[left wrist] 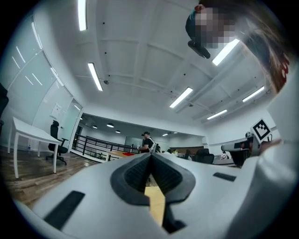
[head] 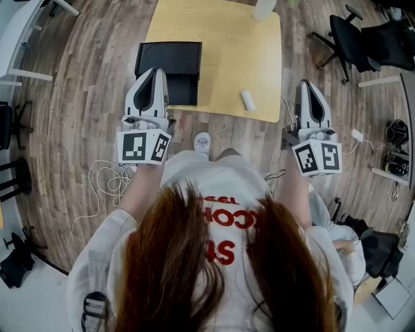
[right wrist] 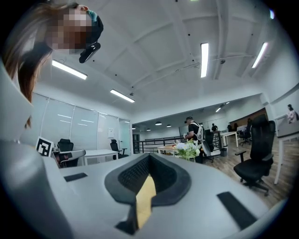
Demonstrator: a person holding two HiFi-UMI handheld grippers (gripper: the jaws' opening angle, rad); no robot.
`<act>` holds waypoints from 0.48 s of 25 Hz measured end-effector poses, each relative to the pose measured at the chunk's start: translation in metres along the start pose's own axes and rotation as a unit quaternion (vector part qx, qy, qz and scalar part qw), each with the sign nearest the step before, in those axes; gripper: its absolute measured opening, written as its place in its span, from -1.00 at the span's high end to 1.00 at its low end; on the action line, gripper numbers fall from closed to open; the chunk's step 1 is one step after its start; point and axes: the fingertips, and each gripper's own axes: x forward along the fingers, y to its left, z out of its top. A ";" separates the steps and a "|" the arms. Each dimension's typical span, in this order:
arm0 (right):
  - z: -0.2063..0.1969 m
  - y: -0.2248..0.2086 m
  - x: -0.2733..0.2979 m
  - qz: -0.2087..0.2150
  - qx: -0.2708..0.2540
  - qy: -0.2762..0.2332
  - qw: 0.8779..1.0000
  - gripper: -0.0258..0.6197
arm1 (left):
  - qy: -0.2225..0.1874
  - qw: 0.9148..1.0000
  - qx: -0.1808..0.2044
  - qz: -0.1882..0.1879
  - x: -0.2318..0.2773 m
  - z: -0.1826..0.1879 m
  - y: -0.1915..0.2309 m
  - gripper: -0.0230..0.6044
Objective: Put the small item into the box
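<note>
A black box (head: pixel 168 59) sits on the left part of a light wooden table (head: pixel 227 45). The small item, a short white cylinder (head: pixel 248 100), lies near the table's front right edge. I hold my left gripper (head: pixel 155 71) over the table's front left corner, just before the box, its jaws shut on nothing. My right gripper (head: pixel 310 84) hangs off the table's right side, over the floor, also shut and empty. In the left gripper view the left gripper's (left wrist: pixel 150 156) tips meet, with only a sliver of table behind. The right gripper (right wrist: pixel 149 156) looks the same in its own view.
Black office chairs (head: pixel 353 39) stand at the far right. A white object (head: pixel 264 8) sits at the table's far edge. Cables (head: pixel 107 178) lie on the wooden floor at left. A person (right wrist: pixel 193 130) stands far off in the room, beside flowers (right wrist: pixel 188 149).
</note>
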 end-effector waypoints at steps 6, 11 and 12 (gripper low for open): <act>-0.006 -0.007 0.019 0.011 0.008 0.012 1.000 0.91 | 0.017 1.000 -0.004 0.006 0.018 -0.012 0.000 0.91; -0.031 0.005 0.040 0.043 0.016 0.051 0.998 0.91 | 0.027 0.999 -0.012 0.019 0.023 -0.022 0.002 0.91; -0.038 0.006 0.043 0.046 0.018 0.062 0.997 0.91 | 0.030 0.999 -0.014 0.022 0.024 -0.025 0.002 0.91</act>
